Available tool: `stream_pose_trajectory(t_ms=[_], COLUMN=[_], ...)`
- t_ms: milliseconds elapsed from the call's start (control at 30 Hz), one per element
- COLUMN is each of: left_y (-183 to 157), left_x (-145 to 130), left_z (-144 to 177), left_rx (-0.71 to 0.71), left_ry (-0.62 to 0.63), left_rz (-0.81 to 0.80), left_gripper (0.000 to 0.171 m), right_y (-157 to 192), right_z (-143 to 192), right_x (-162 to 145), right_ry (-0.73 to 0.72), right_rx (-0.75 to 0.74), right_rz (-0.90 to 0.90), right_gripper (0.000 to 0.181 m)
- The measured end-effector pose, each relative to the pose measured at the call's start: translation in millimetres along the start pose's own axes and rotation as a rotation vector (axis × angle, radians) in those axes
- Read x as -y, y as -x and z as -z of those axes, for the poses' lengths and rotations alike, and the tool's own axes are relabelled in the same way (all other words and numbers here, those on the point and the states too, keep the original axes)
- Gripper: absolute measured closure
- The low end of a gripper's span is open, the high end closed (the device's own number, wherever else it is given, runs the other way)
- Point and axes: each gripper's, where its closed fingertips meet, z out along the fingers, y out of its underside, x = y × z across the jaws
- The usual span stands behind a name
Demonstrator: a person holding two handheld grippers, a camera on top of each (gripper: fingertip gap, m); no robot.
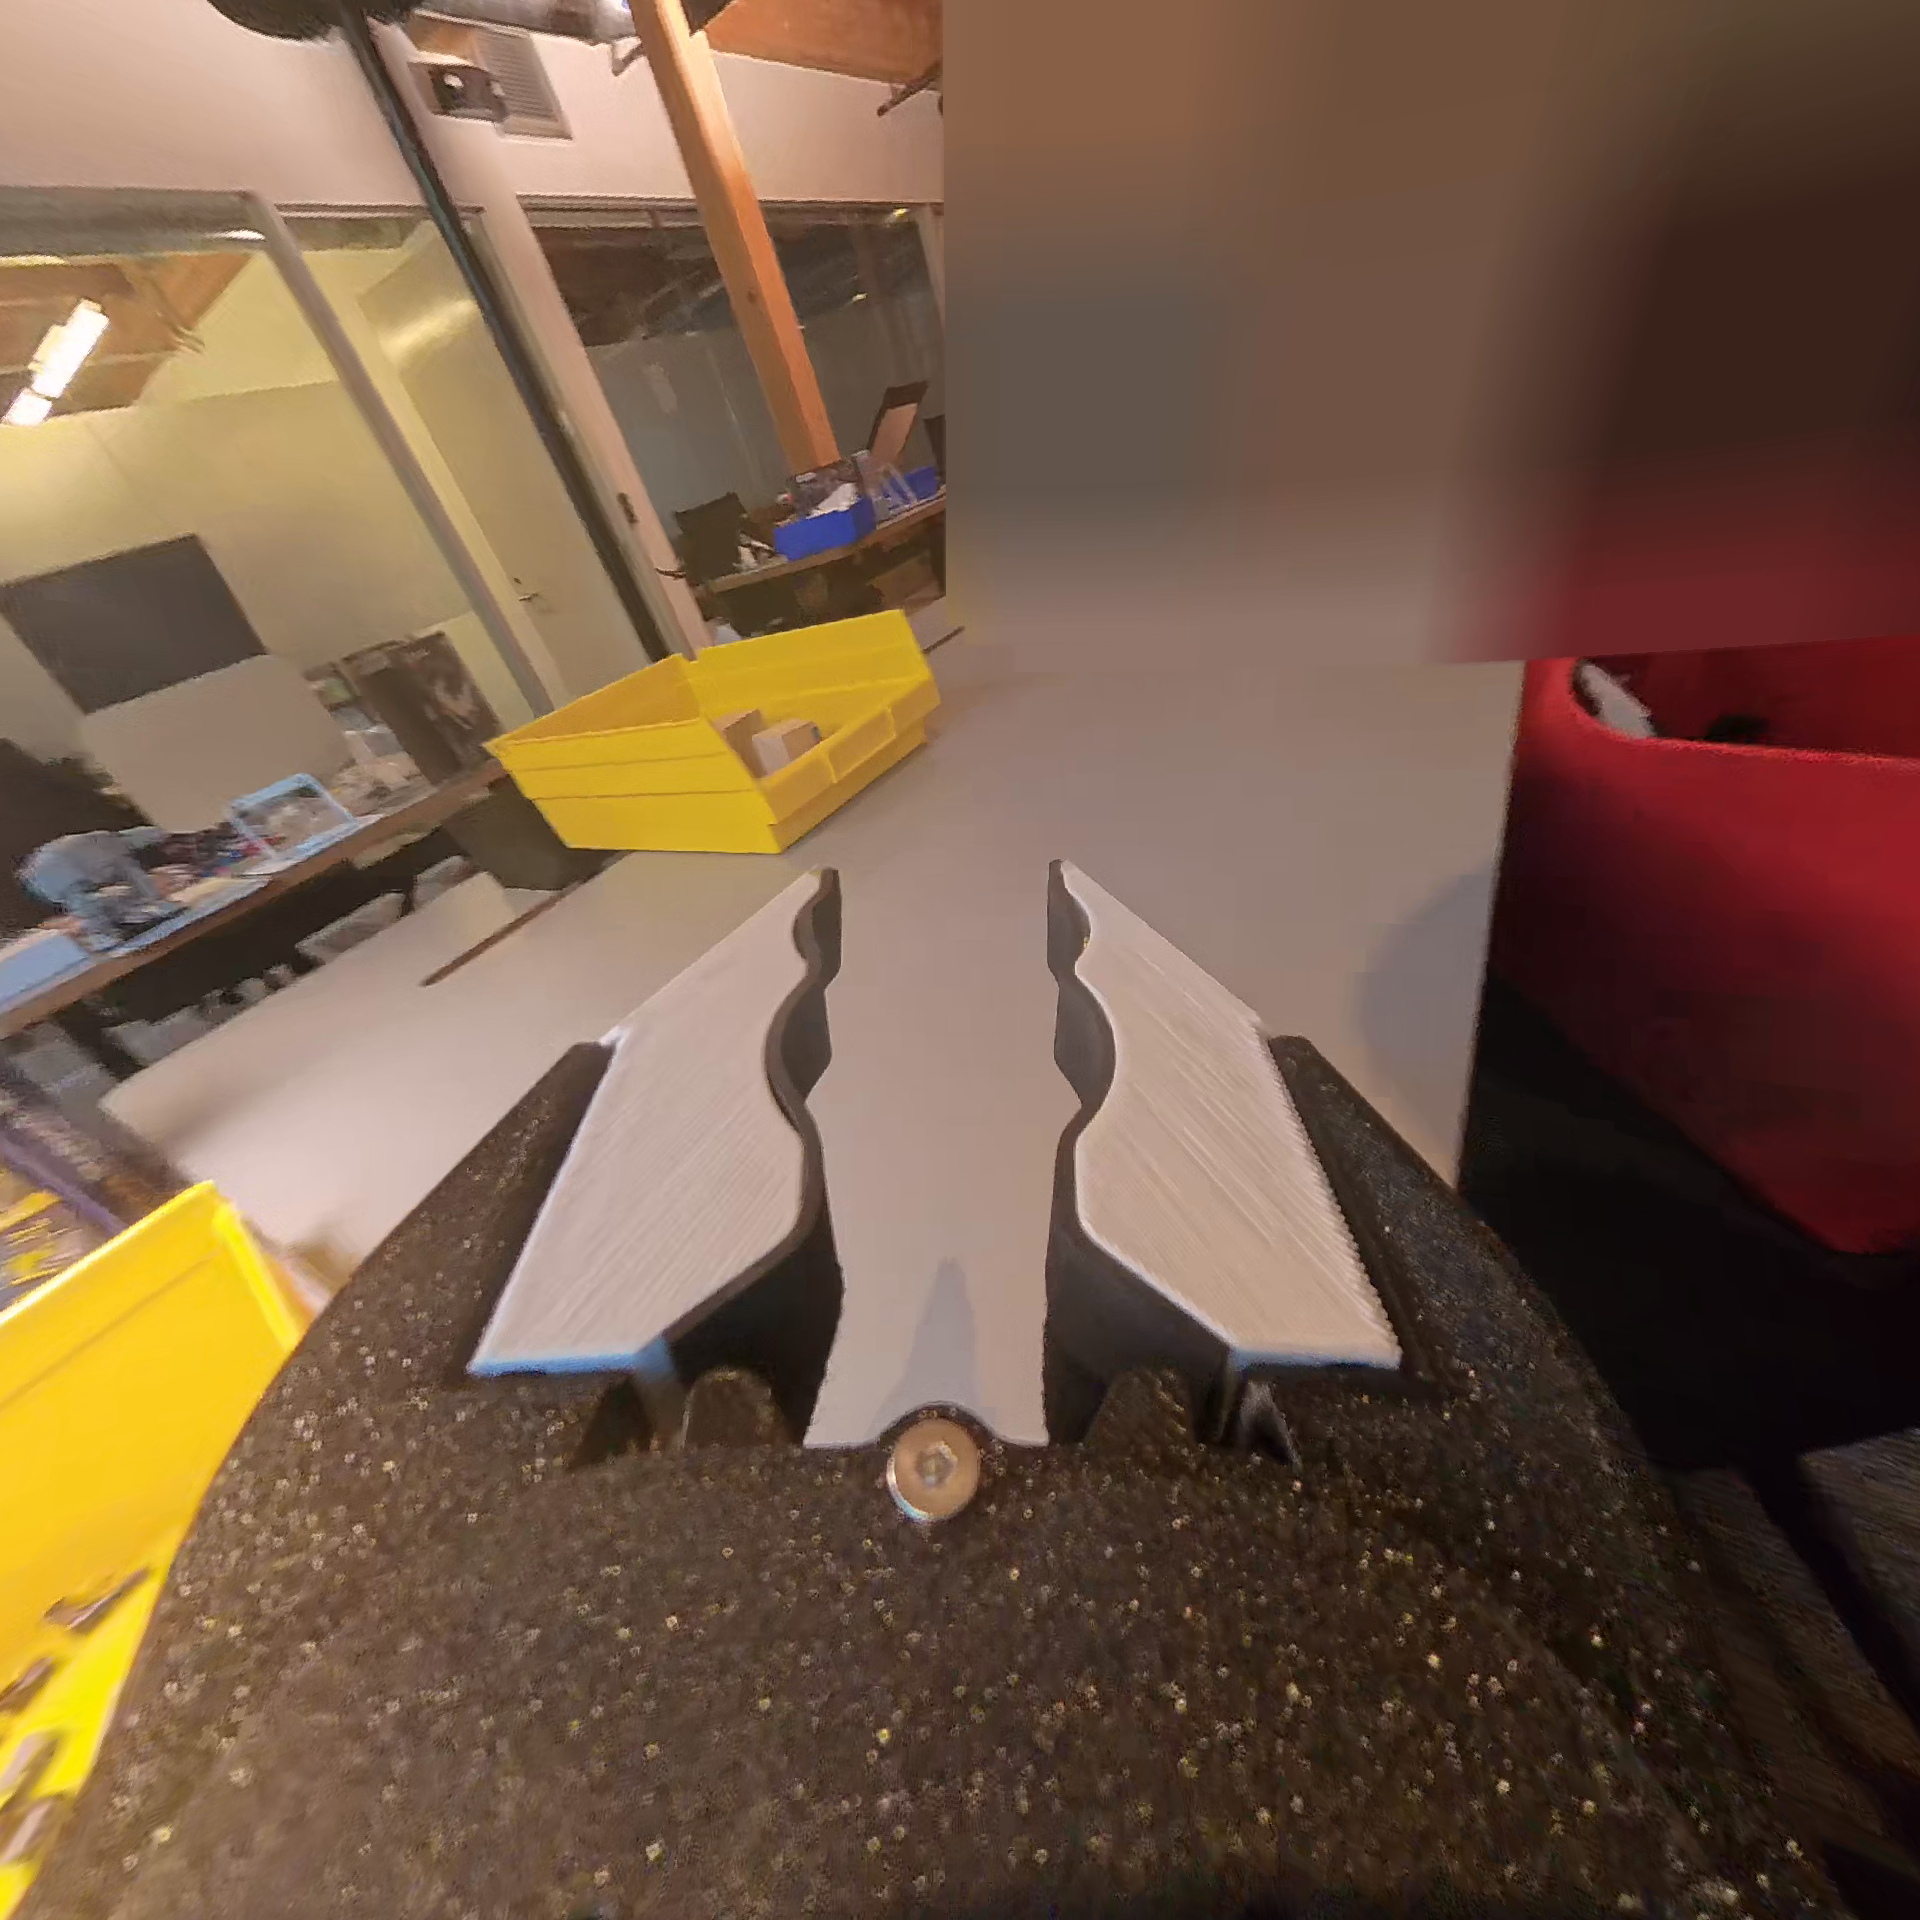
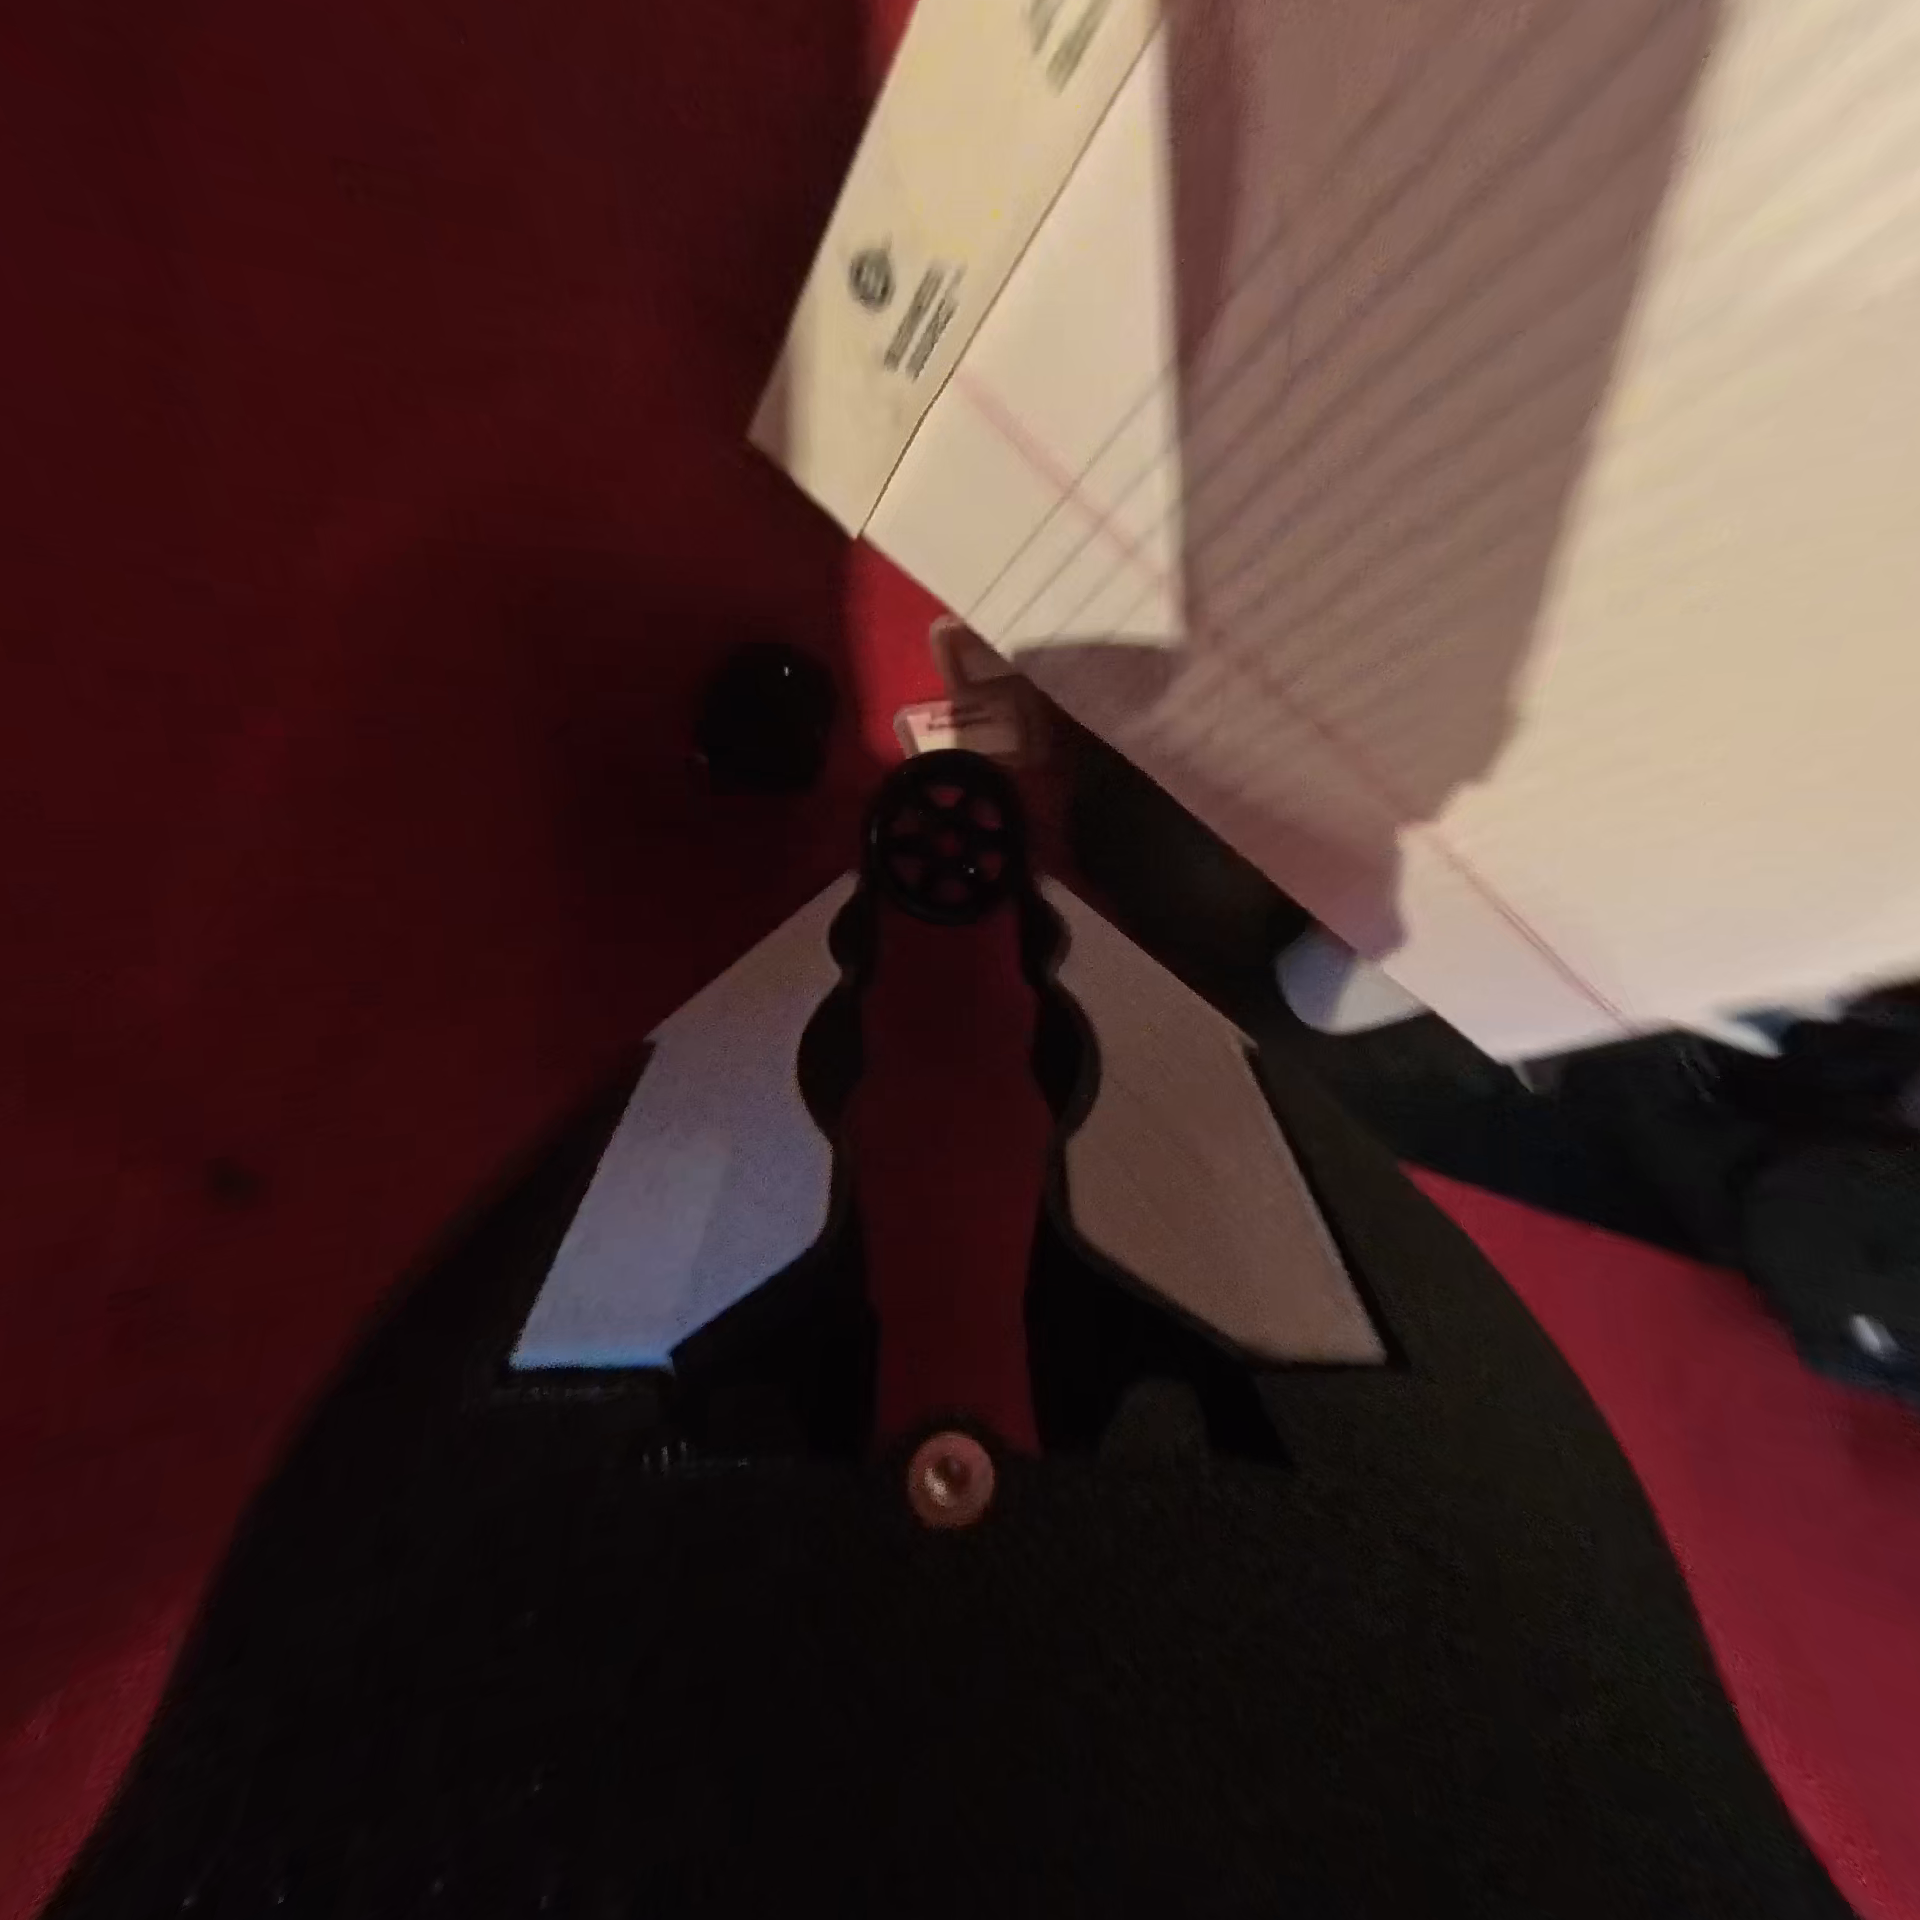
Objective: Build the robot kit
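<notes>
Right claw (image 2: 940,878) is clamped on a small black spoked wheel (image 2: 940,847) at its tips, inside a red bin (image 2: 364,416), beside a lined white pad (image 2: 1558,468) (leaning overhead). Left claw (image 1: 940,883) is spread apart, empty, above the grey surface (image 1: 1195,810), beside the bin; yellow trays (image 1: 717,748) sit beyond.

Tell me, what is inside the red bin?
Inside the red bin lie a lined white pad, a small black wheel held between the right gripper fingertips, and dark items. The pad covers whatever lies beneath.
</notes>
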Motion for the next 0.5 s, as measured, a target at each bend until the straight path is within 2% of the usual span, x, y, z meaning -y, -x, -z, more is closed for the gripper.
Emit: stream_pose_trajectory(t_ms=[100, 200, 267, 400, 500], left_y=[-27, -65, -93, -155, -198], left_x=[6, 18, 27, 44, 56], left_z=[-8, -17, -24, -38, -41], left_rx=[-0.154, -0.343, -0.469, -0.757, -0.970], left_ry=[0.012, -0.006, -0.016, -0.021, 0.016], left_rz=[0.090, 0.220, 0.337, 0.632, 0.848], left_gripper=[0.127, 0.124, 0.125, 0.124, 0.119], right_y=[-21, -38, -33, 23, 82], right_z=[75, 178, 252, 374, 421], right_x=[18, 43, 64, 132, 197], right_ry=[-0.235, -0.578, -0.816, -1.211, -1.354], right_rx=[-0.131, -0.316, -0.421, -0.497, -0.487], right_rz=[-0.163, -0.290, -0.318, -0.196, 0.005], right_gripper=[0.154, 0.154, 0.153, 0.153, 0.153])
